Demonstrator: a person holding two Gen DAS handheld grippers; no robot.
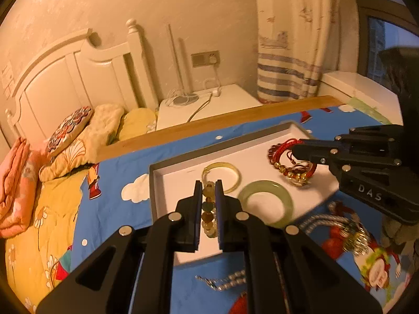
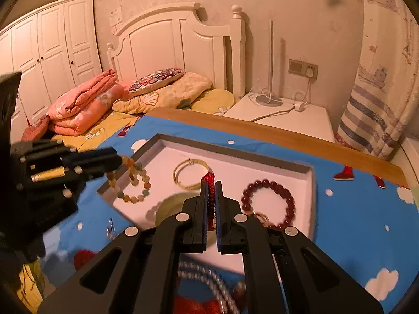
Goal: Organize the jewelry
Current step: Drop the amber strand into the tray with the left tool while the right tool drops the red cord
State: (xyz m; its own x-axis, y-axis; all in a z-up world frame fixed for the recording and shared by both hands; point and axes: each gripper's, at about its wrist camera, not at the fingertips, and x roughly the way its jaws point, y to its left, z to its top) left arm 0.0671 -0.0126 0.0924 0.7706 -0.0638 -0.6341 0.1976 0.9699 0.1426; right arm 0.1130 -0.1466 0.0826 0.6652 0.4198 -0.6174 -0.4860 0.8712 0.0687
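Clearly, the mixed-stone bead bracelet (image 2: 132,183) hangs pinched in the left hand-held gripper (image 1: 208,183), its loop drooping below the fingertips over the near-left corner of the white tray (image 2: 311,183); in the left wrist view the beads run in a line along the narrow gap between the closed fingers. The right hand-held gripper (image 2: 211,183) is clamped on a red corded bracelet (image 1: 290,161), whose red cord stands upright between its fingers and pokes just past the tips, while gold beads and a clear charm dangle beneath, above the right part of the tray.

Lying flat in the tray ahead of both grippers are three loose pieces: one thin yellow bangle (image 1: 225,175), open-ended with its gap toward the far rim, one pale green jade bangle (image 1: 264,204) nearer the front edge, and one dark red bead bracelet (image 2: 268,204) just right of the right gripper's fingers. Outside the tray, on the blue cartoon cloth (image 1: 112,172) covering the worktop, lie one twisted silver rope necklace (image 1: 330,221) with a gold cluster and one small silver chain (image 1: 222,282) near the front. Beyond the worktop's wooden edge stand a bed with folded quilts and a white nightstand.
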